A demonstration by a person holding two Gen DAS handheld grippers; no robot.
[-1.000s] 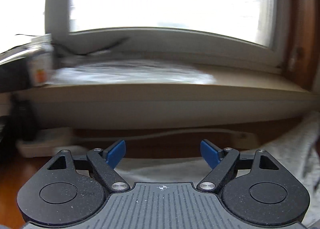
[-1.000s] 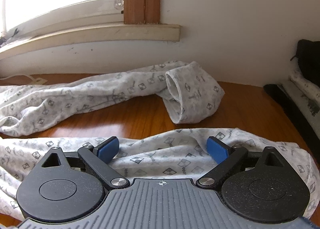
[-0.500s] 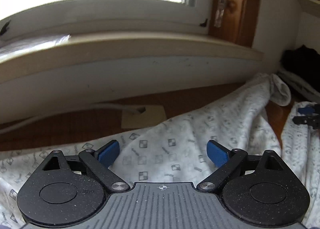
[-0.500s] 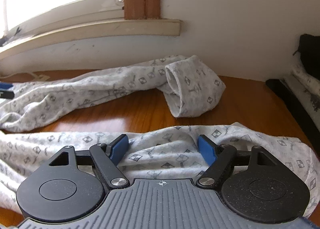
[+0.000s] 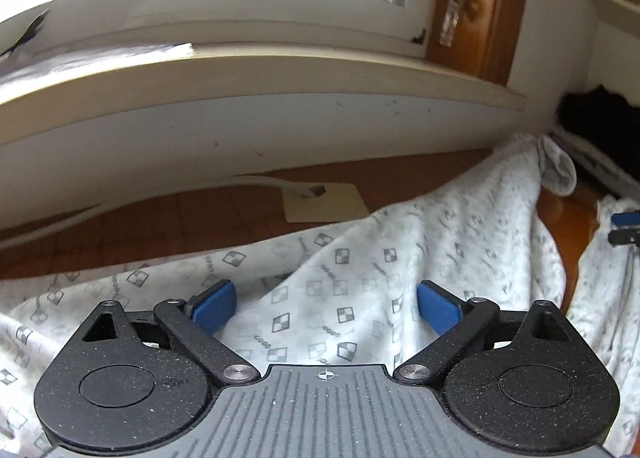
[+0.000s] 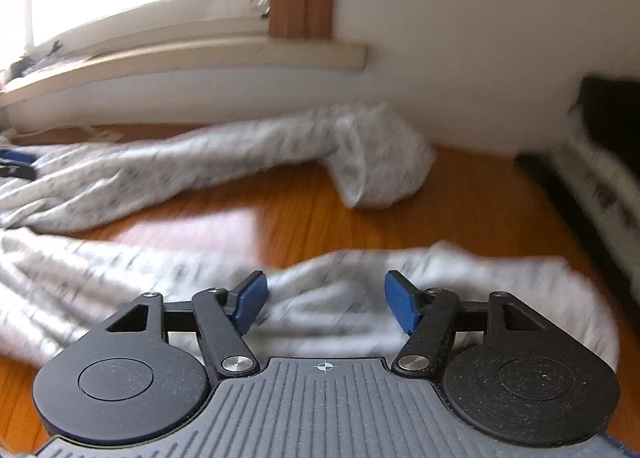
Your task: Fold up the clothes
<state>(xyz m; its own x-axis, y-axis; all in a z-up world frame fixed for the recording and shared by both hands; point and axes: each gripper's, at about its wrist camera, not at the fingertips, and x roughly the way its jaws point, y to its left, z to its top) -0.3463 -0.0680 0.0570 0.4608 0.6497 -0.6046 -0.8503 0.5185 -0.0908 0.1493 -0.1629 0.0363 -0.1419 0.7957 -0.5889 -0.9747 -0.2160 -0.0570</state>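
The patterned white garment [image 5: 360,270] is spread across the wooden table [image 6: 460,197] below the windowsill [image 5: 280,73]. The left gripper [image 5: 325,304] is held wide open over the cloth, nothing gripped. The right gripper [image 6: 322,300] is likewise parted and empty above a nearer fold (view blurred).

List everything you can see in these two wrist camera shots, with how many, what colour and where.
Patterned garment: one, white with grey squares, spread over the table under both grippers.
Table: one, orange-brown wood.
Window sill: one, cream, above the table.
Cable: one, white, along the wall.
Pale square patch: one, beige, on the table at the cable's end.
Dark fabric pile: one, black, far right.
Left gripper: black, blue pads, open.
Right gripper: black, blue pads, open.
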